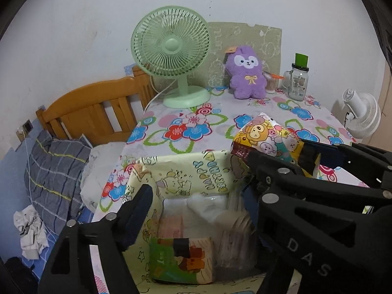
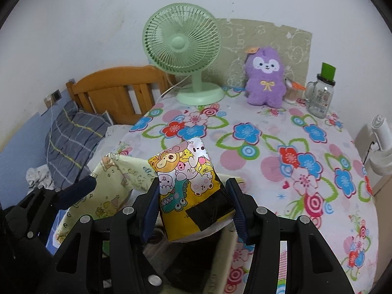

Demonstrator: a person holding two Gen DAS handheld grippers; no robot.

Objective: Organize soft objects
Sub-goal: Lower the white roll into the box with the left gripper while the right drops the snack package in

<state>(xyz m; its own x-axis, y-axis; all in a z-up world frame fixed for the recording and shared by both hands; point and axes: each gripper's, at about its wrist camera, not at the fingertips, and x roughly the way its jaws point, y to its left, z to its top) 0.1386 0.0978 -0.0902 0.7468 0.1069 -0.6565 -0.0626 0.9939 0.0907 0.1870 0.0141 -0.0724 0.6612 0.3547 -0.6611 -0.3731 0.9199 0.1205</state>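
A pale yellow cartoon-print storage box point(image 1: 196, 174) stands at the near edge of the floral table point(image 1: 191, 132). It holds several soft packs, among them a green and orange one point(image 1: 181, 259). My right gripper point(image 2: 193, 196) is shut on a yellow cartoon-print tissue pack point(image 2: 188, 183) and holds it just above the box's right side; the pack also shows in the left wrist view point(image 1: 267, 139). My left gripper point(image 1: 198, 201) is open over the box, its left finger point(image 1: 137, 210) by the box's left wall. A purple plush toy point(image 2: 265, 80) sits at the table's back.
A green desk fan point(image 1: 174, 56) stands at the back of the table. A glass jar with a green lid point(image 1: 297, 78) is at the back right. A wooden headboard point(image 1: 98, 110), striped pillow point(image 1: 56, 171) and bed lie left. A white fan point(image 1: 362, 115) is right.
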